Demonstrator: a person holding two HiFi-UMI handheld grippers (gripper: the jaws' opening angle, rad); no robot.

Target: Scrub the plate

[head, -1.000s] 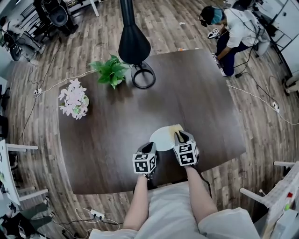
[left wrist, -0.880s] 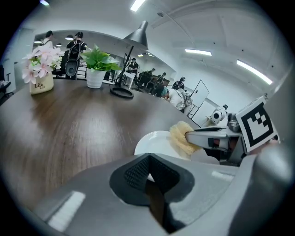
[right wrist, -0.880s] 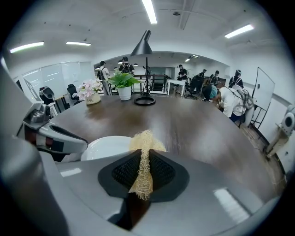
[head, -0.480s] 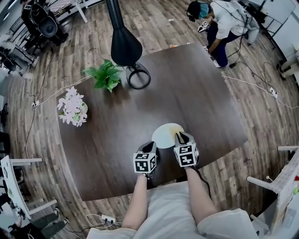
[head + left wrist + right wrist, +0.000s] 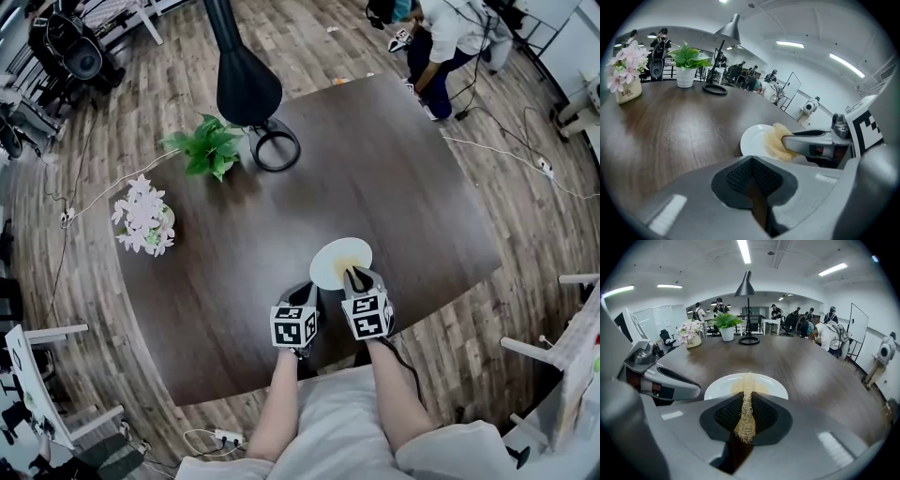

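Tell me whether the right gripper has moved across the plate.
Yes. The right gripper, shut on the loofah scrubber, slid left from the right rim of the white plate toward its middle.

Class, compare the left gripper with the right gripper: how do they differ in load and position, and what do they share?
The left gripper is shut on nothing; the right gripper is shut on a fibrous scrubber. The right gripper's jaws reach over the white plate; the left gripper's jaws stop beside it, over the dark table. Both have their jaws together, and each carries a marker cube.
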